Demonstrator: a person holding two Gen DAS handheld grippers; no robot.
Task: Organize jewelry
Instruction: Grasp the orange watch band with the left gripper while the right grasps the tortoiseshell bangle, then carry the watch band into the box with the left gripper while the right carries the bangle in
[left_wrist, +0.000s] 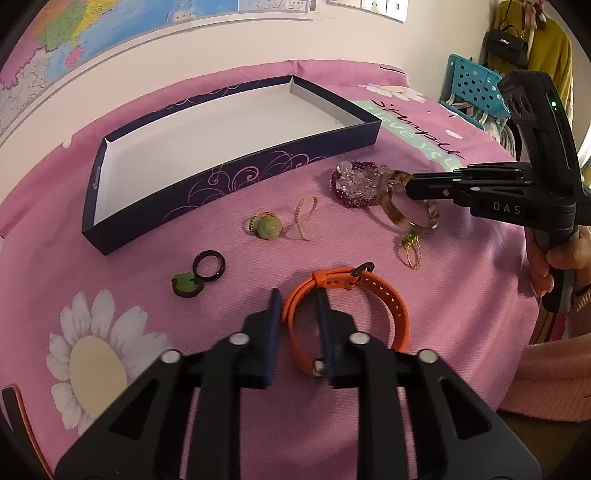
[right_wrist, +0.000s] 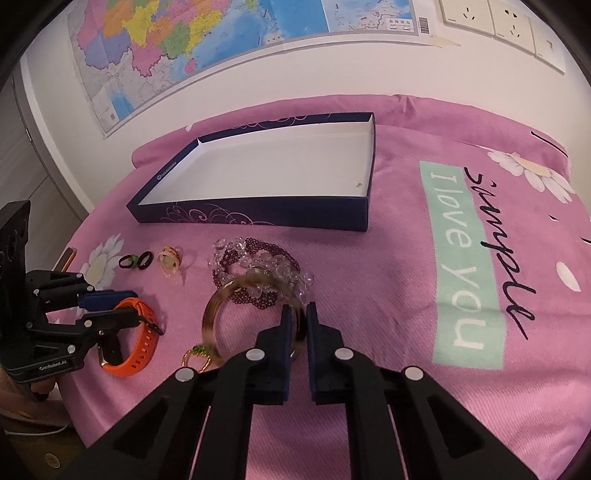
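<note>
An orange watch strap (left_wrist: 388, 295) lies looped on the pink cloth, and my left gripper (left_wrist: 299, 295) is shut on its left side, one finger inside the loop. To the right, my right gripper (right_wrist: 298, 309) is shut on the rim of a brown translucent bangle (right_wrist: 214, 314). In the left wrist view that bangle (left_wrist: 402, 218) sits tilted at the right gripper's tip. Behind both stands an open navy box (left_wrist: 236, 177) with a bare white floor. Purple and clear bead bracelets (left_wrist: 354, 182) lie against the bangle.
Loose pieces lie in front of the box: a green-stone ring (left_wrist: 266, 227), a pink cord with hearts (left_wrist: 306, 221), a dark ring (left_wrist: 209, 266), a green ring (left_wrist: 186, 286), a gold wire piece (left_wrist: 410, 251). A teal basket (left_wrist: 472, 88) stands past the far right edge.
</note>
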